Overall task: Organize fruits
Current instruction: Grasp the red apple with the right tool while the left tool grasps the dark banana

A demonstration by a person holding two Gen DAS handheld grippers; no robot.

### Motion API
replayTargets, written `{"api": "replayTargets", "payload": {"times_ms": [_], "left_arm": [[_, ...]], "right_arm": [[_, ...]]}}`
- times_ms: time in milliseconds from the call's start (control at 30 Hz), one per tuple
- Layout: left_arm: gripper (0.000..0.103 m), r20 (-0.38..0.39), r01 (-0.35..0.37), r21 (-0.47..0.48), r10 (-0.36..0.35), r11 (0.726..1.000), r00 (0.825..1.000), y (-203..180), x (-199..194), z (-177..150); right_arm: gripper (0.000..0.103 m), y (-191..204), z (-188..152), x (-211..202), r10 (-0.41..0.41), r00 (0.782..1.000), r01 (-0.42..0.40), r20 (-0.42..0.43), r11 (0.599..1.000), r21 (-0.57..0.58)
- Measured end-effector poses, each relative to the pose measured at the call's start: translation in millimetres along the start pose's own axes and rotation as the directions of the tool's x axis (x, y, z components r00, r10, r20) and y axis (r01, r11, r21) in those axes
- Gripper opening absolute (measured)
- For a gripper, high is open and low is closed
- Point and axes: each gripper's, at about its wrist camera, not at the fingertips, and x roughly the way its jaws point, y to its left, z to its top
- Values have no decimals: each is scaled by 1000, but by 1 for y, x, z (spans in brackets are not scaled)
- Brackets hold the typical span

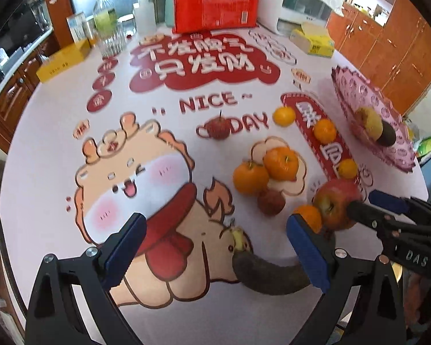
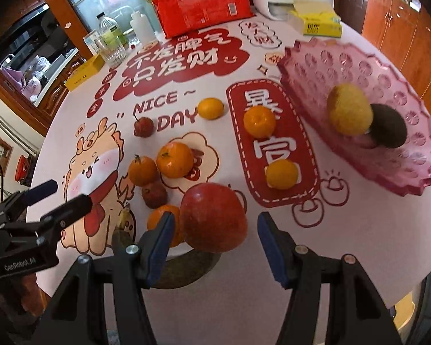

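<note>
Straddling the big red apple (image 2: 213,217), right gripper (image 2: 212,247) has its fingers wide, one pad near each flank, neither clearly touching; apple sits on the counter (image 2: 344,244), presumably next for pickup. Left gripper (image 1: 215,247) hangs wide and empty over a blackened banana (image 1: 268,276). Beyond, oranges (image 2: 174,159) and small red fruits lie loose on the counter. Farthest, pink glass dish (image 2: 402,155) holds a yellow fruit (image 2: 349,109) and a dark one (image 2: 388,129).

Both matte-black, angular plastic tongs, the left tongs (image 1: 215,247) and right tongs (image 2: 214,247), carry flat blue rubber pads (image 1: 123,247), round silver and copper screws at the pivots, and white lettering at three and nine o'clock.
</note>
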Motion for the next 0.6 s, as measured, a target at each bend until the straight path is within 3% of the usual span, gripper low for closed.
{"api": "replayTargets", "payload": {"times_ms": [267,600], "left_arm": [[97,-139,61,-16,-62,998,988,-2,25,-21],[97,-196,86,-29,-90,996,976,-13,32,-36]], "right_arm": [[60,-4,2,28,23,999,-22,-38,999,31],[62,-1,12,42,40,999,-40,-33,999,-28]]}}
